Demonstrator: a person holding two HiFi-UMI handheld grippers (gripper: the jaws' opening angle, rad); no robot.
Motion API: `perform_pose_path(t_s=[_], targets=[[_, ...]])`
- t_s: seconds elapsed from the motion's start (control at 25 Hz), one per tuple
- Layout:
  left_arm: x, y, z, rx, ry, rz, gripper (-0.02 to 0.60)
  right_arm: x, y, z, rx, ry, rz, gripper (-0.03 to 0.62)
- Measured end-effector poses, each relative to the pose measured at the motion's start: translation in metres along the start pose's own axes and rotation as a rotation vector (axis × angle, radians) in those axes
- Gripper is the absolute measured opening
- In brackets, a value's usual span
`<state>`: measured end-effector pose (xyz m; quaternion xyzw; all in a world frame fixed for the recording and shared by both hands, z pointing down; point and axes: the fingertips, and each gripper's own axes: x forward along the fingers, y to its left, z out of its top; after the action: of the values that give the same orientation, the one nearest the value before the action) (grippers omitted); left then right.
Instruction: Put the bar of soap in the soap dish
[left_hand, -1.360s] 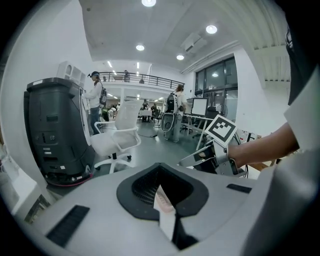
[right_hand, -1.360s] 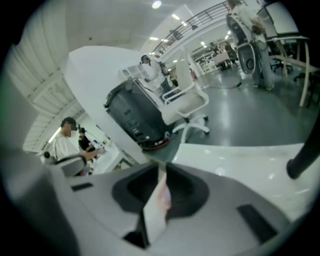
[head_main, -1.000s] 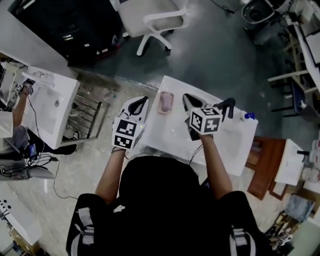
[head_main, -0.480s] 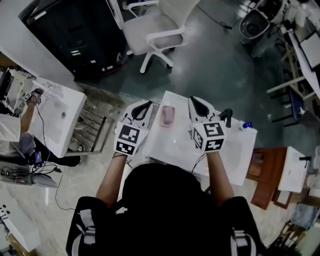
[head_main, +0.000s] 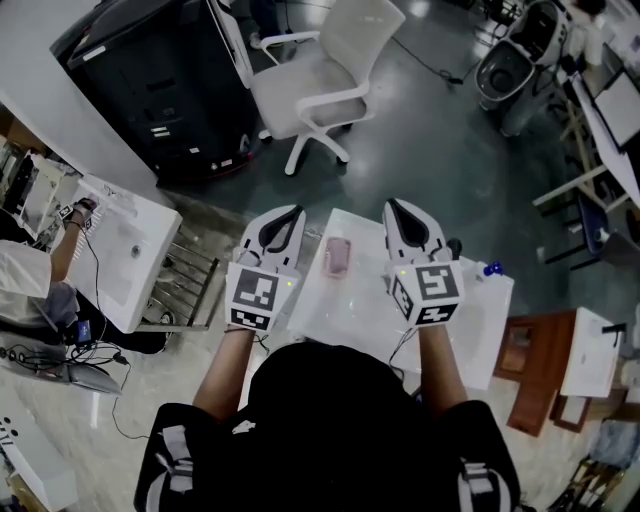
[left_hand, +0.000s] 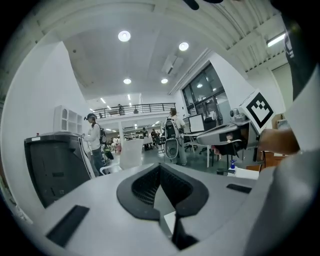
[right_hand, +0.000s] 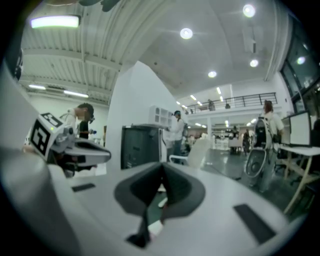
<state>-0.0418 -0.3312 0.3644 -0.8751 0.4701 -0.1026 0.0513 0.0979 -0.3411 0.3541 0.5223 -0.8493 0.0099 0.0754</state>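
In the head view the pink bar of soap (head_main: 336, 256) lies in a small dish on the white basin top (head_main: 360, 300), between my two grippers and well below them. My left gripper (head_main: 293, 212) is held up to the soap's left, its jaws together and empty. My right gripper (head_main: 391, 206) is held up to the soap's right, also shut with nothing in it. Both point out over the room: the left gripper (left_hand: 160, 166) and the right gripper (right_hand: 161, 166) see only the hall past their closed jaws, and the soap is hidden there.
A black tap (head_main: 455, 246) and a small blue bottle (head_main: 490, 268) stand at the basin's far right. A white office chair (head_main: 322, 85) and a black cabinet (head_main: 150, 85) are beyond the basin. Another white basin (head_main: 130, 255) with a person at it is at left.
Both grippers have lifted away from the basin top and levelled out. The soap has stayed where it was in the dish.
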Motion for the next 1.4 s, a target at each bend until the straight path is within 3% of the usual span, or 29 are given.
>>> perform_pose_path(t_s=[0.4,1.4], targets=[[-0.002,0.004,0.021,-0.070,-0.078,0.000,0.025,-0.001,-0.004,0.005,-0.043,-0.029,-0.037,0.035],[0.001,0.006,0.030,-0.046,-0.091,0.001,0.025,0.002,0.000,0.013,-0.047,-0.042,-0.026,0.035]])
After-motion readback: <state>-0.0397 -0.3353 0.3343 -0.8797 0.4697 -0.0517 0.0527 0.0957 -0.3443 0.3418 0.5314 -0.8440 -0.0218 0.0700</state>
